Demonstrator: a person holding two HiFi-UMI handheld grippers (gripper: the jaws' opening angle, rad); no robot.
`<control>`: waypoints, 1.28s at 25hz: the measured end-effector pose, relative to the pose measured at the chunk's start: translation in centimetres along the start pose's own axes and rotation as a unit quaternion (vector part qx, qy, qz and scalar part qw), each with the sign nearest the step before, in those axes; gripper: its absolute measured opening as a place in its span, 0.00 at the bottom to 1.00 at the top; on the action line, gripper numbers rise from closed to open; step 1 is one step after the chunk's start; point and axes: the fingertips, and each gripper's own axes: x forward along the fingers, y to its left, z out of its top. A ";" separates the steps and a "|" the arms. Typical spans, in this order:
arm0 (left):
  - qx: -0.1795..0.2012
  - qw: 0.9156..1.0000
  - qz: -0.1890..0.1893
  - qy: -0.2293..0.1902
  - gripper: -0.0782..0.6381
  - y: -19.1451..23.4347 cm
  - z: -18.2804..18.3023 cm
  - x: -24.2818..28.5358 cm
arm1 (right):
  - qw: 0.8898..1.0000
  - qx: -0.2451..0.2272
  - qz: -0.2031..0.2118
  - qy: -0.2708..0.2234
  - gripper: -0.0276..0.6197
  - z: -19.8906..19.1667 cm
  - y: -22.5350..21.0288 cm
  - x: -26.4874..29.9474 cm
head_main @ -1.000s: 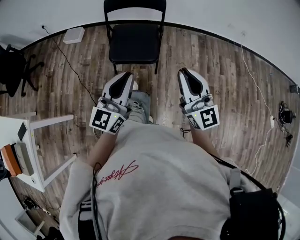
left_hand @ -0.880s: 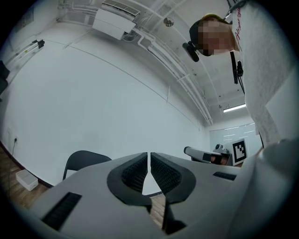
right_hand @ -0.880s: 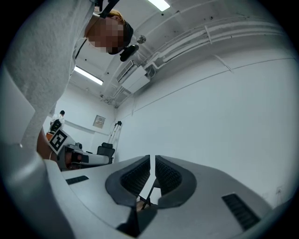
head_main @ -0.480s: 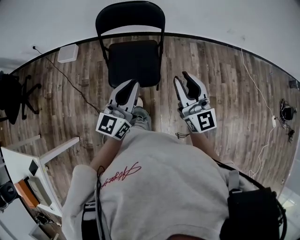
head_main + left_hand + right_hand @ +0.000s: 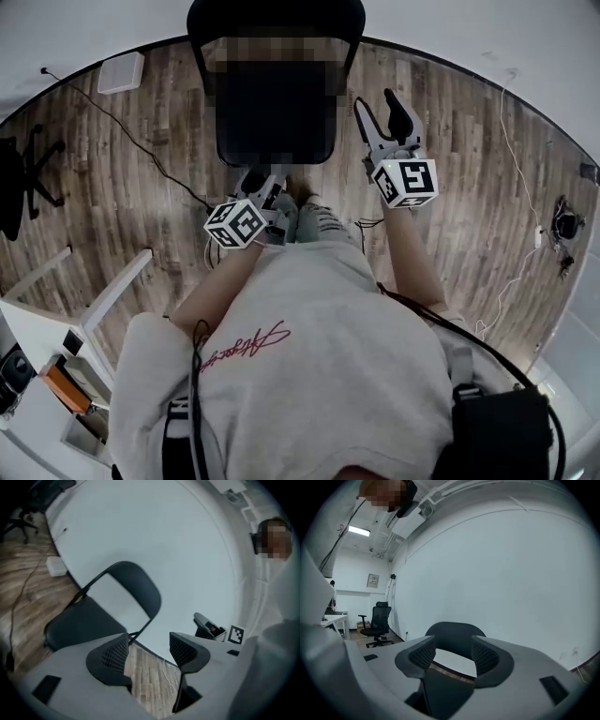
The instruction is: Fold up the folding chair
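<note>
folding chair (image 5: 277, 131) is unfolded, seat down, on the wood floor (image 5: 450, 169) directly in front of the person, with its back toward the white wall (image 5: 469, 37).

near to far:
- person in a grey sweatshirt (image 5: 309, 356). white counter (image 5: 56, 319) off to their left. shoes (image 5: 319, 220) just short of the seat's front edge.
- left tongs (image 5: 261, 180) are low at the seat's front edge, next to the shoes. jaws have just been opening and stand apart, released. only floorboards and wall show in the gap. chair frame sits just past one jaw tip; can't tell if it touches.
- right tongs (image 5: 378, 108) are further out, just beside the chair's right edge. jaws have just been opening too and are spread, pads pressing on nothing. the chair's backrest (image 5: 454, 637) shows through the gap, beyond the tips.
- left of the chair, a black cable (image 5: 141, 141) runs across the boards to the wall. white box (image 5: 122, 72) on the floor at the wall base.
- black office chair (image 5: 23, 183) far off at the left, well apart from everything else.
</note>
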 end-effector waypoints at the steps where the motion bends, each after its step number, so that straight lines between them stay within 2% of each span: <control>1: -0.043 0.998 0.038 0.001 0.49 3.0 -1.5 0.1 | 1.000 0.004 -0.002 0.013 0.38 -1.1 -1.1 1.2; 3: -0.128 0.986 0.110 -0.008 0.51 8.5 -4.6 -0.3 | 0.999 0.015 -0.008 0.040 0.38 -4.0 -3.4 3.4; 4: -0.153 0.978 0.142 -0.015 0.51 10.8 -6.1 -0.7 | 0.998 0.023 -0.010 0.057 0.39 -5.7 -4.5 4.5; 6: -0.177 0.965 0.192 -0.027 0.51 14.7 -8.8 -1.2 | 0.995 0.036 -0.010 0.090 0.39 -9.7 -6.1 6.7; 10: -0.230 0.942 0.237 -0.053 0.52 21.2 -12.8 0.3 | 0.991 0.040 -0.011 0.127 0.40 -16.0 -9.6 11.3; 13: -0.248 0.935 0.244 -0.068 0.53 24.4 -14.8 2.2 | 0.988 0.047 -0.003 0.148 0.41 -19.5 -11.9 14.5; 16: -0.264 0.933 0.230 -0.082 0.53 26.1 -16.2 3.8 | 0.985 0.037 0.010 0.169 0.41 -22.3 -13.3 16.6; 18: -0.264 0.937 0.207 -0.095 0.57 27.0 -15.8 5.1 | 0.985 0.029 0.014 0.167 0.41 -22.9 -14.1 17.9; 21: -0.266 0.947 0.146 -0.111 0.60 27.5 -15.1 6.2 | 0.987 0.027 0.021 0.156 0.42 -22.9 -14.7 19.7; 25: -0.273 0.950 0.064 -0.137 0.61 27.0 -14.4 6.9 | 0.989 0.037 0.029 0.137 0.41 -22.4 -14.9 22.0; 26: -0.280 0.948 0.042 -0.144 0.61 26.8 -14.1 7.4 | 0.990 0.034 0.031 0.131 0.41 -22.2 -15.0 22.7; 28: -0.310 0.938 -0.004 -0.151 0.60 26.4 -13.6 8.8 | 0.992 0.028 0.042 0.115 0.41 -21.6 -14.7 23.8; 29: -0.323 0.935 -0.018 -0.148 0.53 26.2 -13.5 9.4 | 0.993 0.035 0.053 0.103 0.41 -21.1 -14.2 24.2; 30: -0.330 0.933 -0.022 -0.142 0.52 26.2 -13.4 9.6 | 0.993 0.052 0.064 0.089 0.40 -20.6 -13.8 24.6; 31: -0.333 0.933 -0.023 -0.137 0.52 26.2 -13.3 9.7 | 0.992 0.072 0.067 0.078 0.32 -20.1 -13.8 24.9; 32: -0.335 0.933 -0.022 -0.133 0.52 26.1 -13.1 9.8 | 0.991 0.090 0.065 0.074 0.08 -19.9 -14.0 25.0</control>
